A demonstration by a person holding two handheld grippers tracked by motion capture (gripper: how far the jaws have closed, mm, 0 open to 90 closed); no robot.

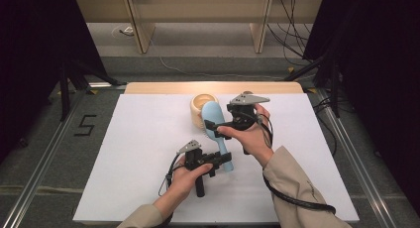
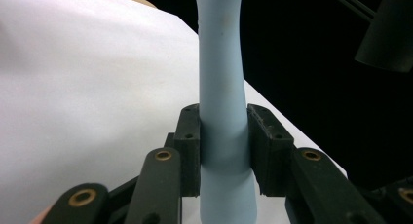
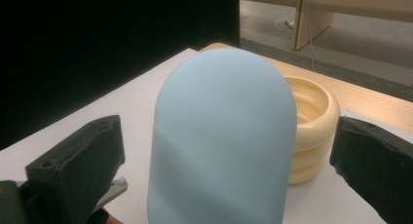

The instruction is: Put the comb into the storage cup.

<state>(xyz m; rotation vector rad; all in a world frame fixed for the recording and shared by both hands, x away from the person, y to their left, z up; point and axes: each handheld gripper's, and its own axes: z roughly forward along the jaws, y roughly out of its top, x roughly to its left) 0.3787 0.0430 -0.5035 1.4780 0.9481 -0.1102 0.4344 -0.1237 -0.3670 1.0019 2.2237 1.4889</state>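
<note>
- The light-blue hairbrush (image 1: 216,129) lies over the middle of the white table top (image 1: 138,153), its rounded head toward the far edge and its handle toward the person.
- The left gripper (image 1: 218,160) has its jaws clamped on the brush handle; in the left gripper view the black pads (image 2: 189,146) press both sides of the handle (image 2: 221,112), just above its flared end.
- The right gripper (image 1: 212,125) is at the brush head; in the right gripper view its jaws stand wide apart on either side of the head (image 3: 221,141), with a clear gap on each side, touching nothing.
- A cream ribbed cup (image 1: 202,105) sits just behind the brush head, toward the far edge; in the right gripper view the head covers part of it (image 3: 311,126).
- Writing: a dark "5" (image 1: 85,125) is marked on the grey floor, well left of the brush and off the table. No brand or label can be read on the brush or the cup.
- Edges and room: left of the brush the white top is bare out to its left edge; right of the brush there is bare surface beyond the right hand (image 1: 250,136). A wooden strip (image 1: 163,87) runs along the far edge, just behind the cup.
</note>
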